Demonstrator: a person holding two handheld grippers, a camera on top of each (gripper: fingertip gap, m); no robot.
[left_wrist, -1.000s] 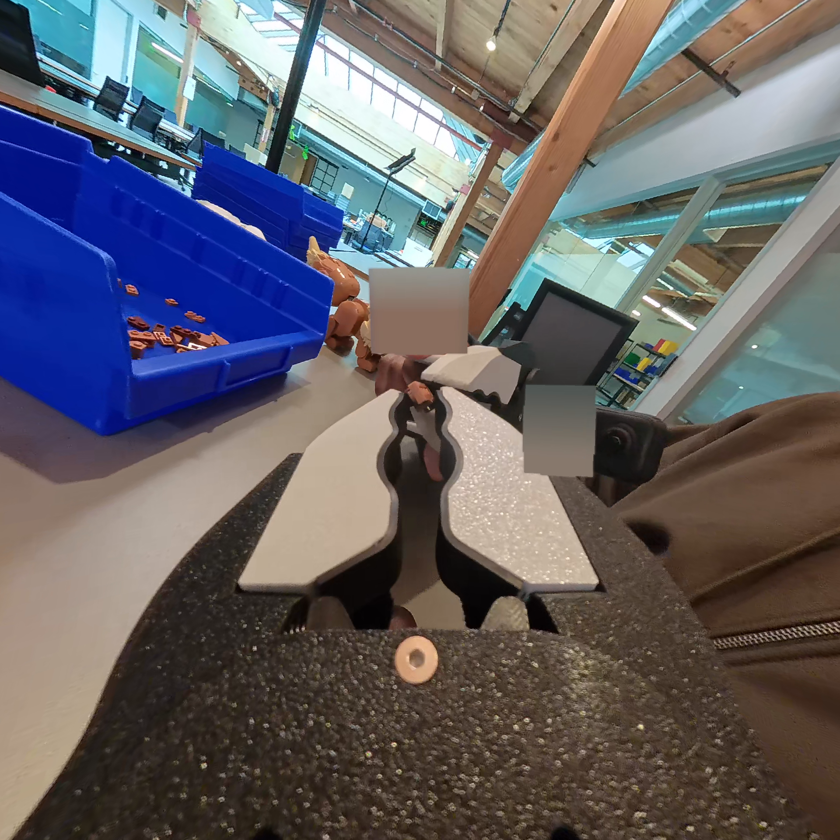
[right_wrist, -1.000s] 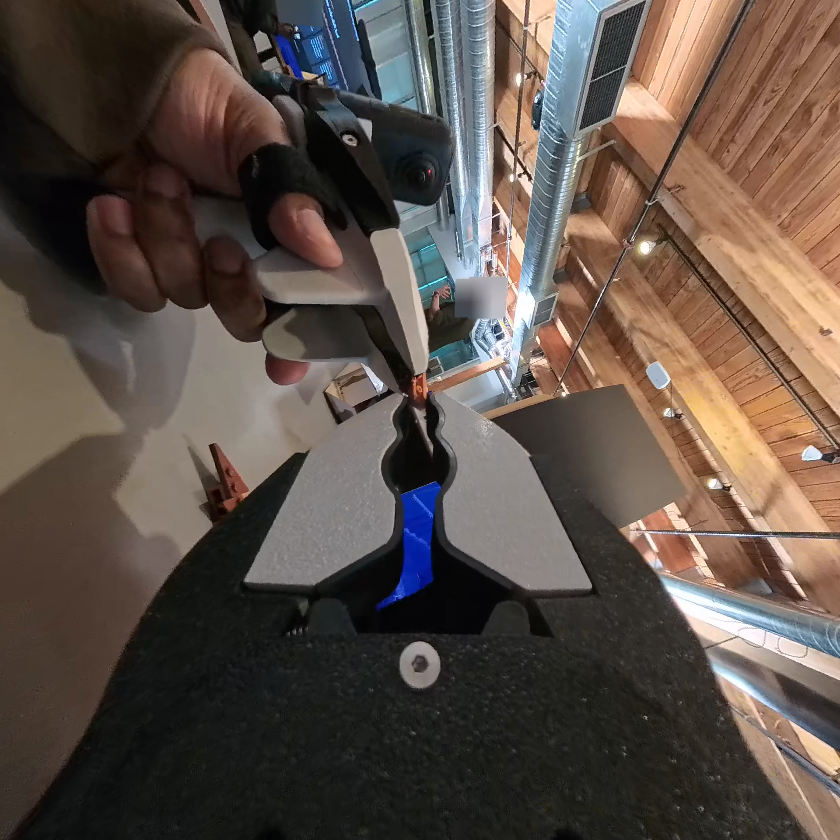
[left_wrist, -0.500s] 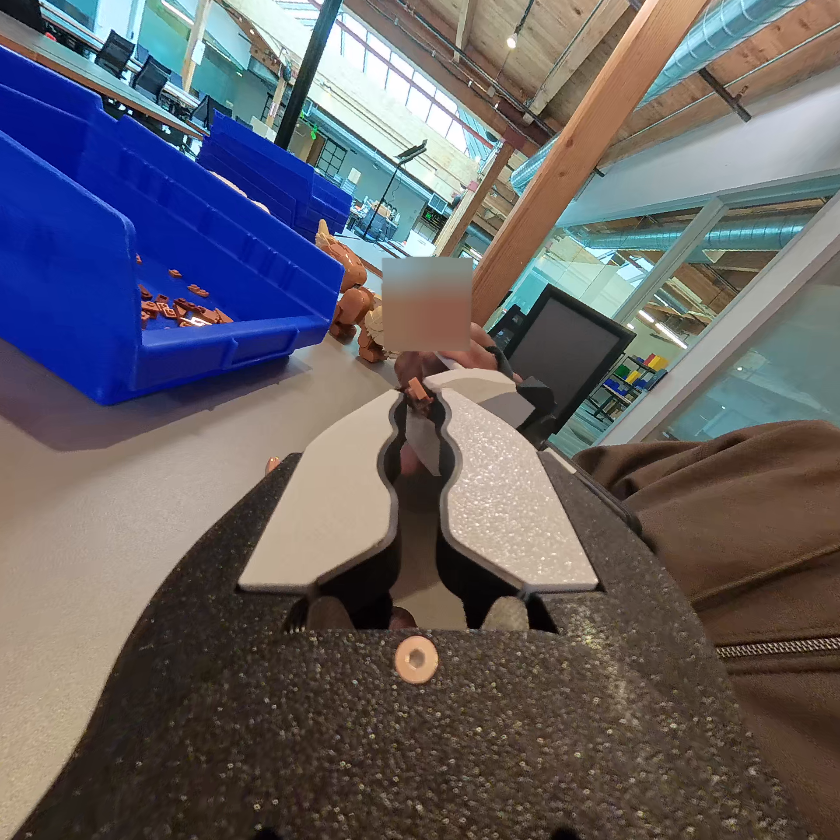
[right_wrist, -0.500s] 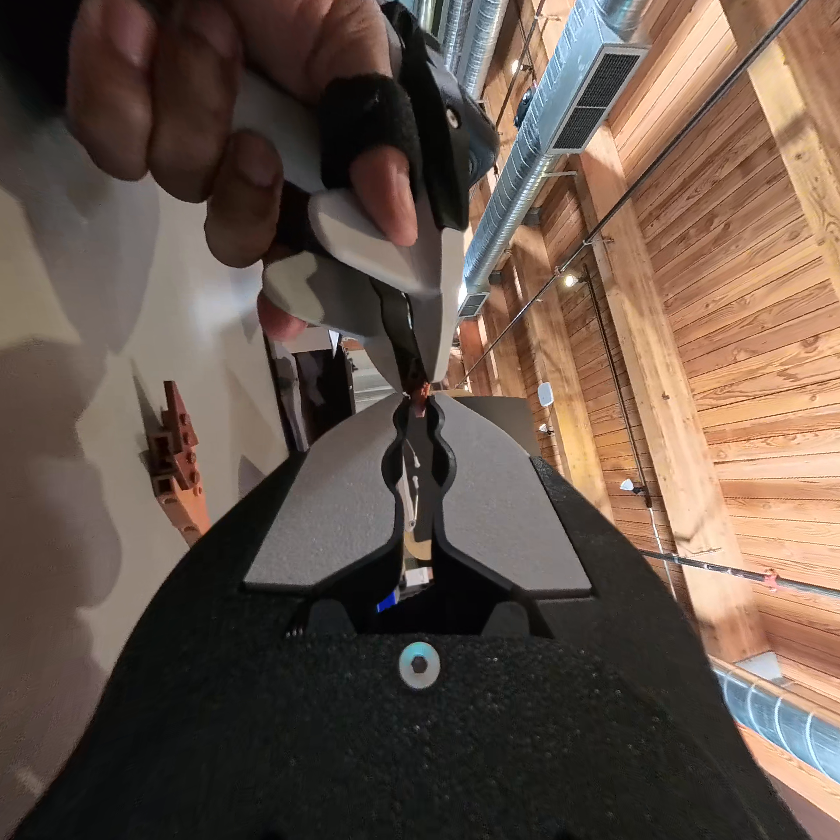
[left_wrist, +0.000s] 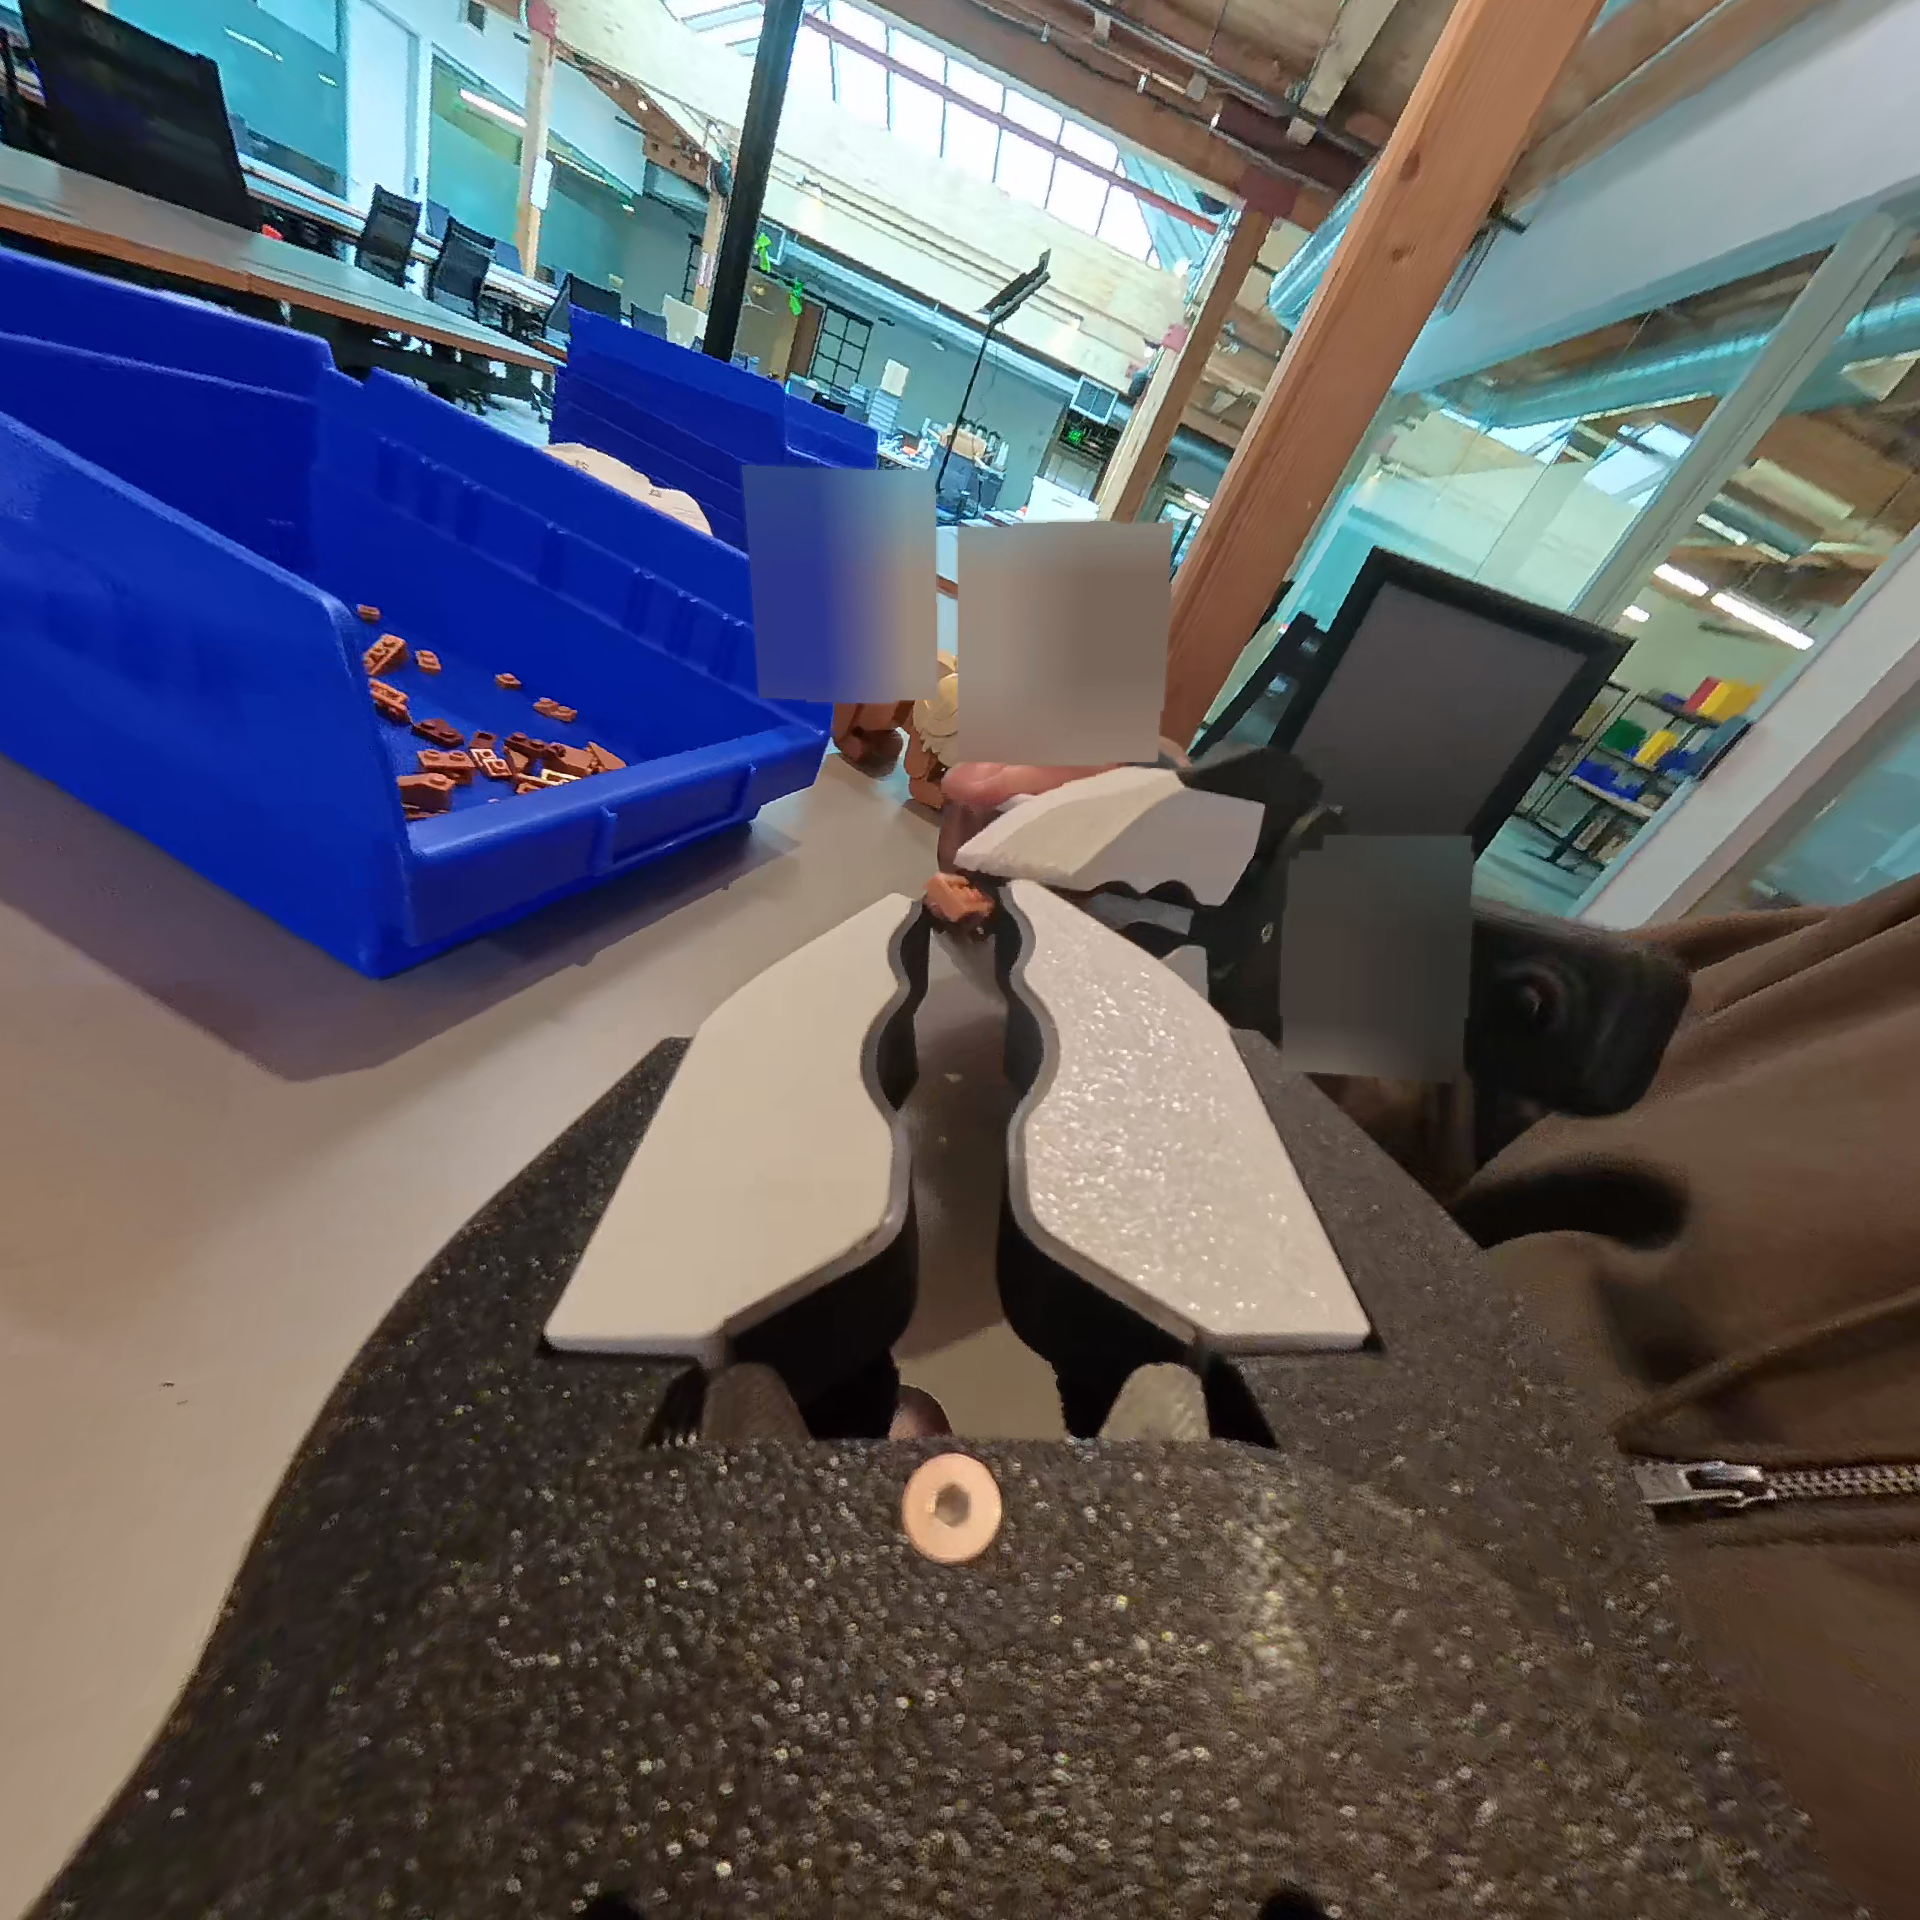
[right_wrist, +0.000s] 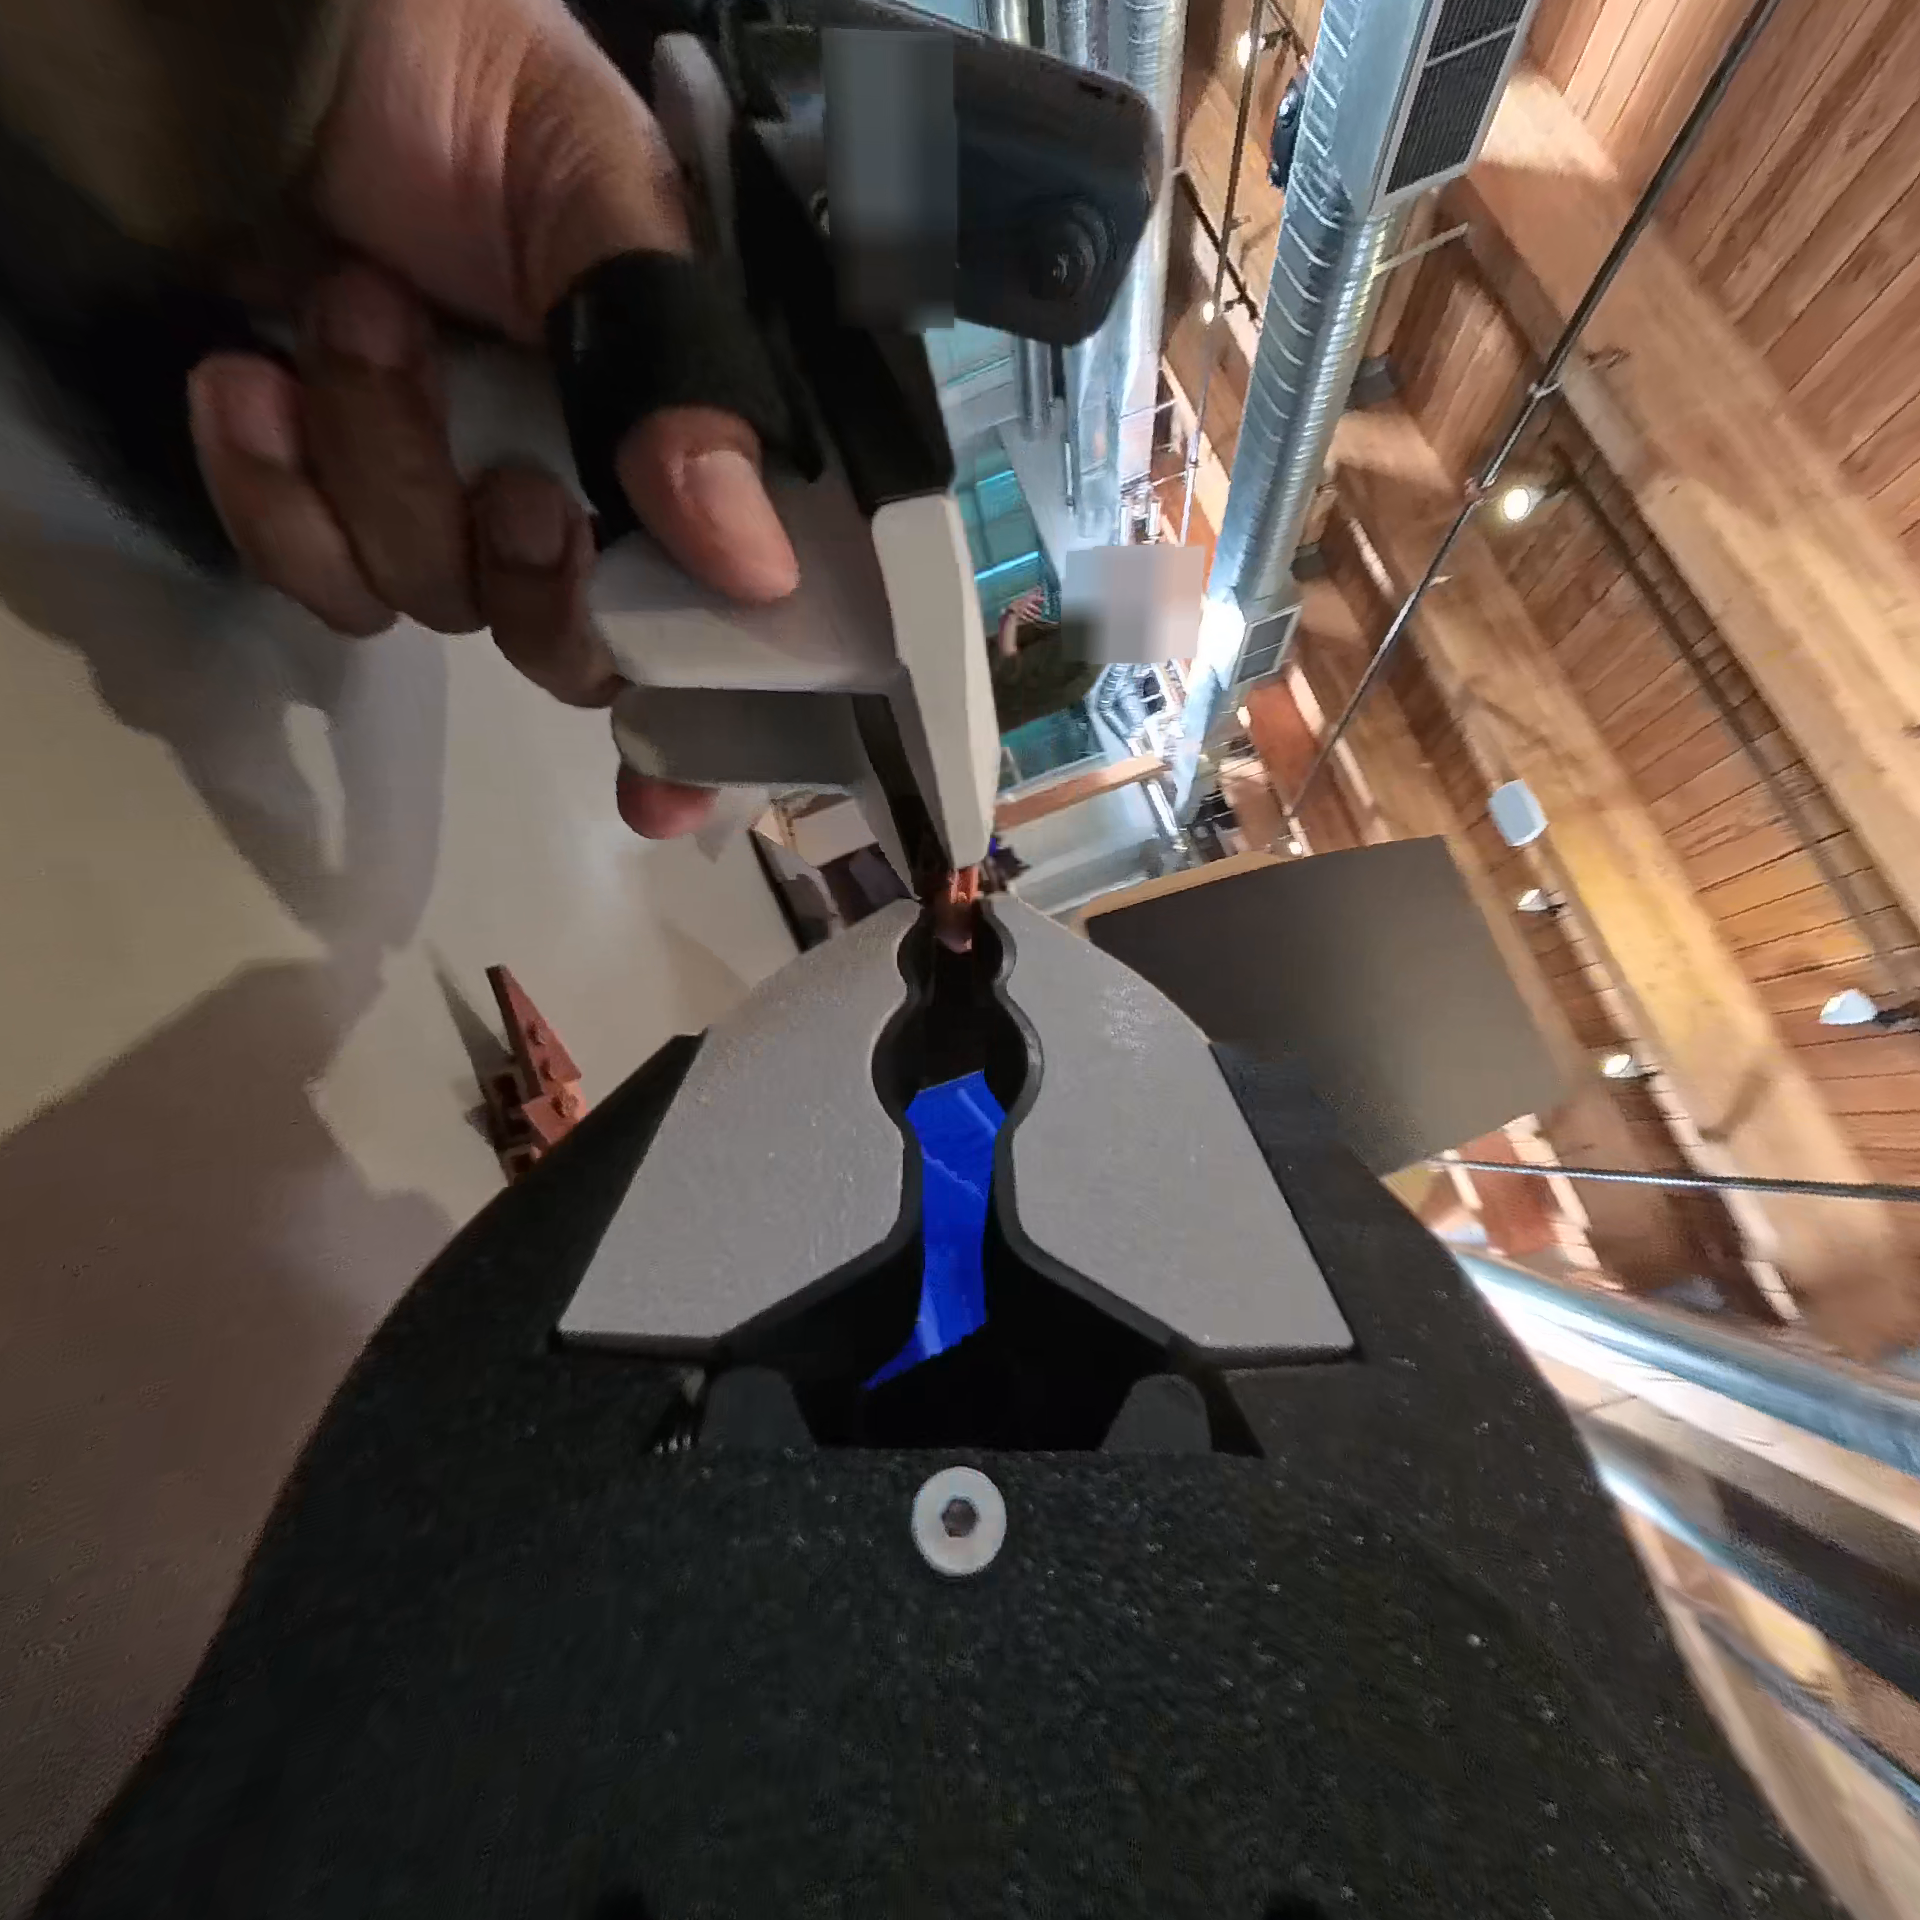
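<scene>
In the left wrist view my left gripper (left_wrist: 961, 904) is shut on a small brown brick (left_wrist: 958, 896) held at its fingertips above the grey table (left_wrist: 312, 1143). My right gripper (left_wrist: 982, 854) comes in from the right, and its tips meet that brick. In the right wrist view my right gripper (right_wrist: 956, 912) is shut on a thin brown brick piece (right_wrist: 954, 902). The left gripper (right_wrist: 951, 852), held by a hand (right_wrist: 468, 312), points down onto it, tip to tip. I cannot tell whether the pieces are joined.
A blue bin (left_wrist: 582, 831) holding several loose brown bricks (left_wrist: 468, 758) stands on the left, with another blue bin (left_wrist: 675, 416) behind it. A brown and tan brick figure (left_wrist: 883, 738) stands beyond. A brown brick assembly (right_wrist: 530, 1081) lies on the table. A black-framed board (left_wrist: 1455, 707) is on the right. Only a small space, under 4 cm, lies between the two pairs of fingers.
Both grippers stay tip to tip on the brown pieces with jaws unchanged. The pair swung and rolled together, tilting half a second ago and back since; the blue bin shows between the right fingers again.
</scene>
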